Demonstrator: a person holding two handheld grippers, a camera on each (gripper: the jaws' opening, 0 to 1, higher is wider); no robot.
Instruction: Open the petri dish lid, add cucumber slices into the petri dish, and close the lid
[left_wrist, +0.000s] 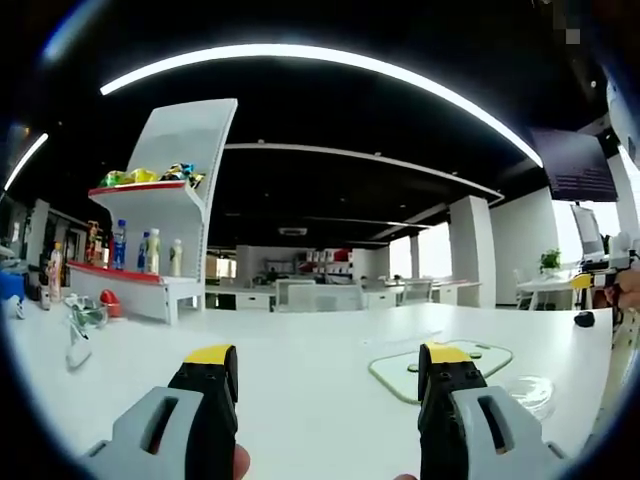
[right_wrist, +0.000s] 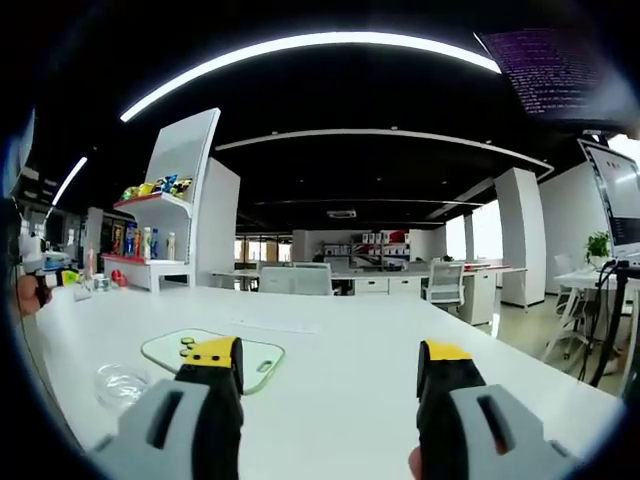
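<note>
A pale green cutting board (left_wrist: 400, 375) lies on the white table, partly behind my left gripper's right jaw, with small cucumber slices (left_wrist: 476, 353) on it. The clear petri dish (left_wrist: 527, 393) sits just right of the board. My left gripper (left_wrist: 328, 358) is open, above the table, holding nothing. In the right gripper view the same board (right_wrist: 255, 358) lies left of centre with cucumber slices (right_wrist: 186, 345) on it, and the petri dish (right_wrist: 122, 383) rests nearer to me on the left. My right gripper (right_wrist: 328, 352) is open and holds nothing.
A white shelf unit (left_wrist: 165, 230) with bottles and snack packs stands at the table's far left, also seen as the shelf unit (right_wrist: 170, 215). Clear bags and a red object (left_wrist: 108, 300) lie near it. Office desks and chairs (right_wrist: 300, 278) fill the background. A monitor (right_wrist: 620, 200) stands at right.
</note>
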